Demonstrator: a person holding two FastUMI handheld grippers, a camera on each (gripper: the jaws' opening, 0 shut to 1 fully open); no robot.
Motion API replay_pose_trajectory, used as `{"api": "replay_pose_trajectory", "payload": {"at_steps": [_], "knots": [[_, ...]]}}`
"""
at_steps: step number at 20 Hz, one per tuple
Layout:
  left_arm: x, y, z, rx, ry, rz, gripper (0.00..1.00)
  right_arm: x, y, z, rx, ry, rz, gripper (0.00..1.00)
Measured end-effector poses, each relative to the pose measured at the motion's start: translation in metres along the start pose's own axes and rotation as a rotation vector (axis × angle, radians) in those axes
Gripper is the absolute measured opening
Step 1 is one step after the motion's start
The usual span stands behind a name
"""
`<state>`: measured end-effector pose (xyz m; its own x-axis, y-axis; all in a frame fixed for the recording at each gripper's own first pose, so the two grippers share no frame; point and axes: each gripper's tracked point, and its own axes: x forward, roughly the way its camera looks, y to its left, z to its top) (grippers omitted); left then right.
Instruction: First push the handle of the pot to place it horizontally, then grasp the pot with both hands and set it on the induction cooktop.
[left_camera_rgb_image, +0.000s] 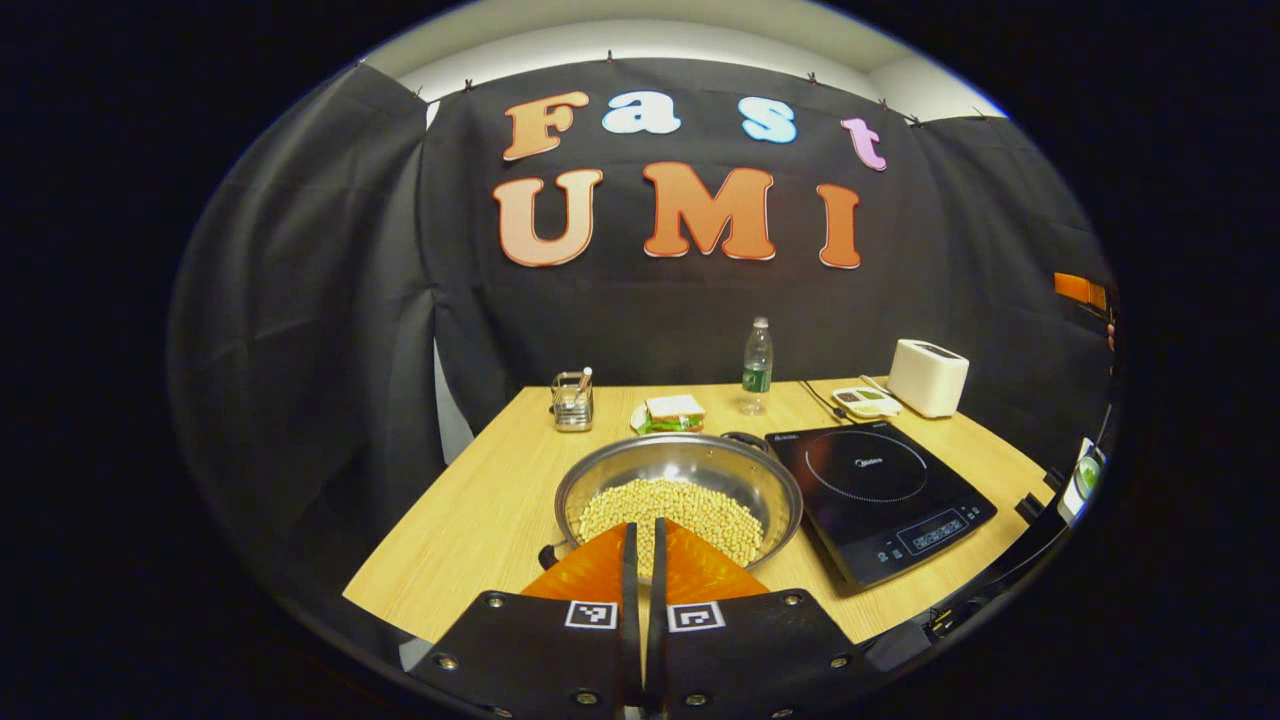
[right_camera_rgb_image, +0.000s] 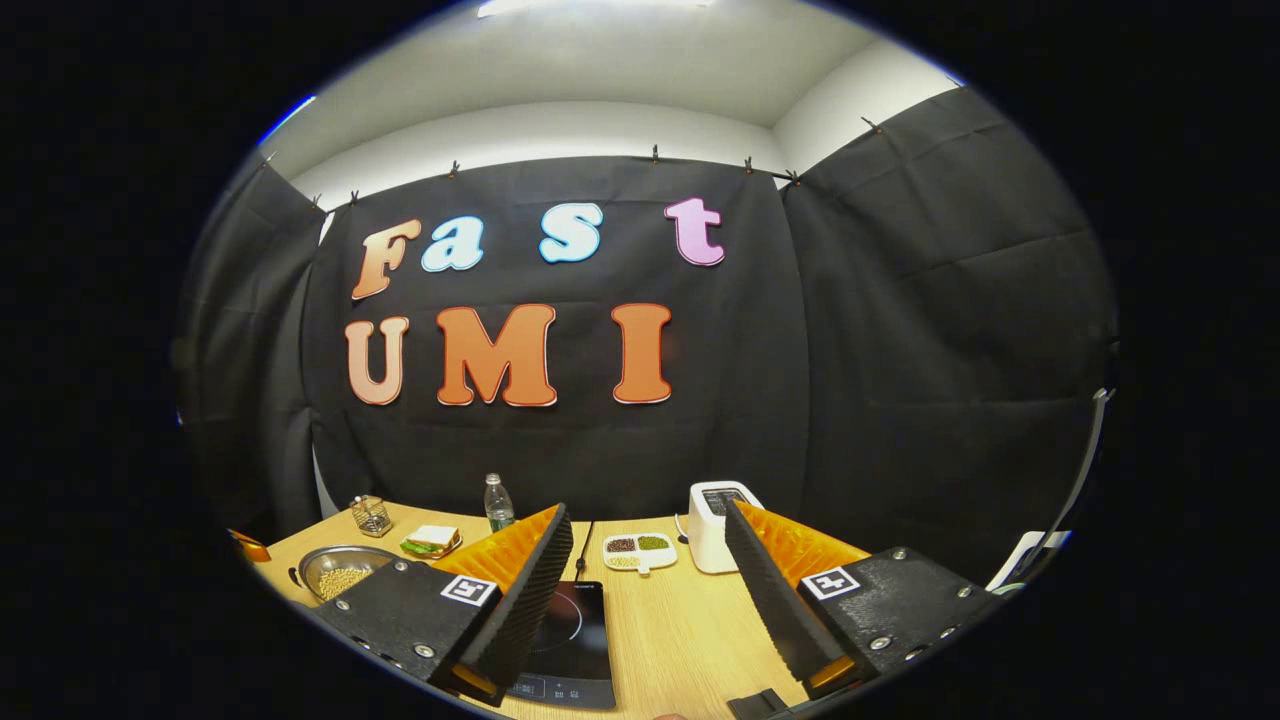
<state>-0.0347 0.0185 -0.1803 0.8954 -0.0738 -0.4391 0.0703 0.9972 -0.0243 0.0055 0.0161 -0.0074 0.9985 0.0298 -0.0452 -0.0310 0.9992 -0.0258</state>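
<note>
Left gripper view: left hand-held gripper (left_camera_rgb_image: 646, 545), fingers nearly together, hangs just before the pot (left_camera_rgb_image: 680, 490); right hand-held gripper (right_camera_rgb_image: 648, 590), wide, sits farther right.

The steel-grey pot (left_camera_rgb_image: 680, 480) is showing pale tan beans (left_camera_rgb_image: 668, 508) inside, sitting left of the glossy black induction cooktop (left_camera_rgb_image: 880, 492) on the light wood-grain table (left_camera_rgb_image: 470, 520). The left gripper (left_camera_rgb_image: 645, 545) is showing orange fingers, black plates and black-and-white square markers, while a white toaster (left_camera_rgb_image: 928, 377) is standing far right
</note>
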Motion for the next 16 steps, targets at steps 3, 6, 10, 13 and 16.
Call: {"api": "replay_pose_trajectory", "payload": {"at_steps": [3,6,10,13,16], "knots": [[0.003,0.003,-0.031,-0.027,0.07,-0.003,0.04,-0.001,0.002,0.0,-0.003,0.0,0.002,0.95],[0.004,0.002,-0.049,-0.041,0.106,-0.004,0.04,0.0,0.004,-0.001,-0.003,0.004,0.003,0.95],[0.013,0.002,-0.072,-0.05,0.161,-0.004,0.03,0.002,0.008,-0.007,-0.009,0.017,0.005,0.95],[0.02,0.002,-0.084,-0.056,0.192,-0.006,0.04,0.003,0.011,-0.011,-0.011,0.028,0.008,0.95],[0.031,0.007,-0.093,-0.06,0.209,0.005,0.04,0.005,0.013,-0.015,-0.014,0.041,0.01,0.95]]}}
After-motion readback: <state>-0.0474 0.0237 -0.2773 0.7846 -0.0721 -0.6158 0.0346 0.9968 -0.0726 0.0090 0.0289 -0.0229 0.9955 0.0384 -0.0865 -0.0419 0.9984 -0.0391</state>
